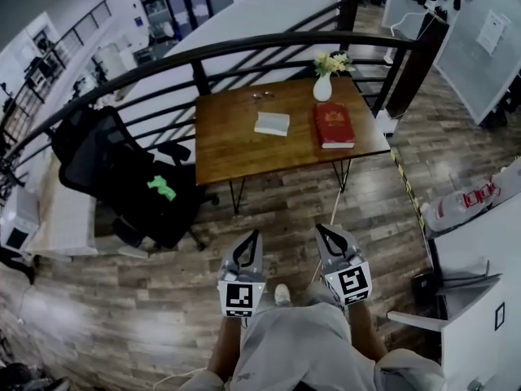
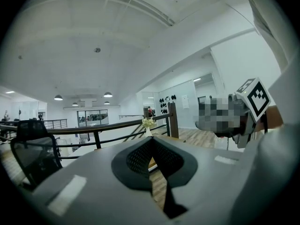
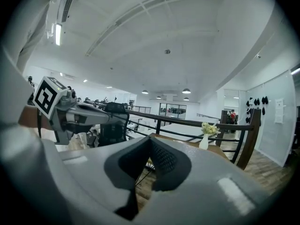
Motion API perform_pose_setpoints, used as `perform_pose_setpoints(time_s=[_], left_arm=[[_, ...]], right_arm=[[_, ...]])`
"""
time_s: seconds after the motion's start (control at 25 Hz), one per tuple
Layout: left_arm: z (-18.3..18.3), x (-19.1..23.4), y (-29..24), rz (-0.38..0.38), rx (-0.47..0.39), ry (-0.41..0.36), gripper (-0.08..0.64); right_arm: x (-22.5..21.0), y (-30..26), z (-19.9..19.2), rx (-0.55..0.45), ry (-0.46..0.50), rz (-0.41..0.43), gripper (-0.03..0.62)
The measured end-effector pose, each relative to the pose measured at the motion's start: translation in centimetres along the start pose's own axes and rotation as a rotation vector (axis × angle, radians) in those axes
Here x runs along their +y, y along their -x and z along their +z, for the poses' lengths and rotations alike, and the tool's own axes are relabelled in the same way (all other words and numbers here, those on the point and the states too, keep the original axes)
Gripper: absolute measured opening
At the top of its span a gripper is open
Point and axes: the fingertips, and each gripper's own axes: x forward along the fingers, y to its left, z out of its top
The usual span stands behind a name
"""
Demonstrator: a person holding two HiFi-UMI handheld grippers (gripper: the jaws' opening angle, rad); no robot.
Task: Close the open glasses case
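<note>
Jaws of left gripper (image 1: 253,235) and right gripper (image 1: 319,229) together, empty; glasses case (image 1: 272,123) only in head view.

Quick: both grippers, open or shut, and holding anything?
Left gripper: shut, nothing between the jaws.
Right gripper: shut, nothing between the jaws.

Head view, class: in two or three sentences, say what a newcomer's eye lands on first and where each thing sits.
The wooden table by the black railing stands out first, with a red book on its right side, a pale case at its middle and a vase of flowers at its far right corner. Low in the picture, the left gripper and right gripper point toward it, jaws together and empty.
</note>
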Motion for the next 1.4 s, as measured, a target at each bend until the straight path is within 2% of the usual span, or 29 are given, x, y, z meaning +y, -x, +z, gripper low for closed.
perform_pose_setpoints(time_s=[0.2, 0.48, 0.64, 1.12, 1.4], left_arm=[[0.0, 1.2, -1.0, 0.001, -0.011, 0.004, 0.020], [0.7, 2.2, -3.3, 0.002, -0.041, 0.004, 0.020], [0.5, 3.2, -5.3, 0.008, -0.023, 0.003, 0.020], [2.4, 6.1, -14.6, 0.036, -0.009, 0.000, 0.020], [2.9, 7.5, -19.8, 0.084, 0.005, 0.007, 0.020]], right_arm=[[-1.0, -1.3, 0.4, -0.007, 0.005, -0.023, 0.005], [-1.8, -3.3, 0.2, -0.008, 0.001, -0.012, 0.005], [-2.9, -5.4, 0.6, -0.016, -0.005, 0.001, 0.004], [-9.9, -12.9, 2.4, -0.025, -0.004, 0.044, 0.005], [-14.4, -16.9, 2.8, -0.030, -0.002, 0.084, 0.005]])
